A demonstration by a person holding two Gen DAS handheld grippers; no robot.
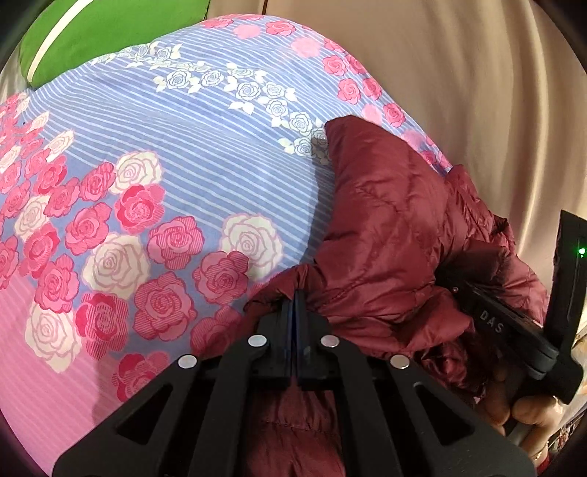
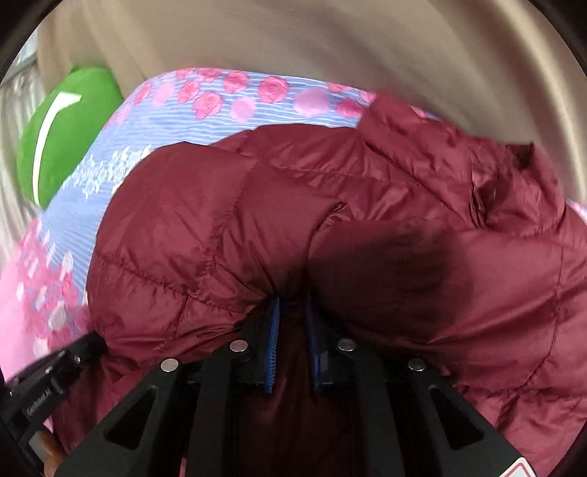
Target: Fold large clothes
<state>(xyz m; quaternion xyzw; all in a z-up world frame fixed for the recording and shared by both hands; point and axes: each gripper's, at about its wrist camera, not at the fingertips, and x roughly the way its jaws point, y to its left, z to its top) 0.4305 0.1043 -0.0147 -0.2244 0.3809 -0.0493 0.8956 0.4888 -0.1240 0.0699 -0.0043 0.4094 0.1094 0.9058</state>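
Across the right of the left-wrist frame, the maroon jacket (image 1: pixel 396 220) lies lengthwise up the bed (image 1: pixel 201 154); left gripper (image 1: pixel 298 304) clenched on its hem, right gripper (image 2: pixel 293 312) jaws part-spread around fabric.

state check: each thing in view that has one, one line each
left gripper: shut on a pinch of jacket fabric
right gripper: jaws slightly apart, jacket fabric between them
jacket: bunched, partly folded, on the bedsheet
bedsheet: spread flat
green cushion: lying at the far edge

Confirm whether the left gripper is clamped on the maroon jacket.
Yes, the left gripper is shut on a fold of the maroon jacket.
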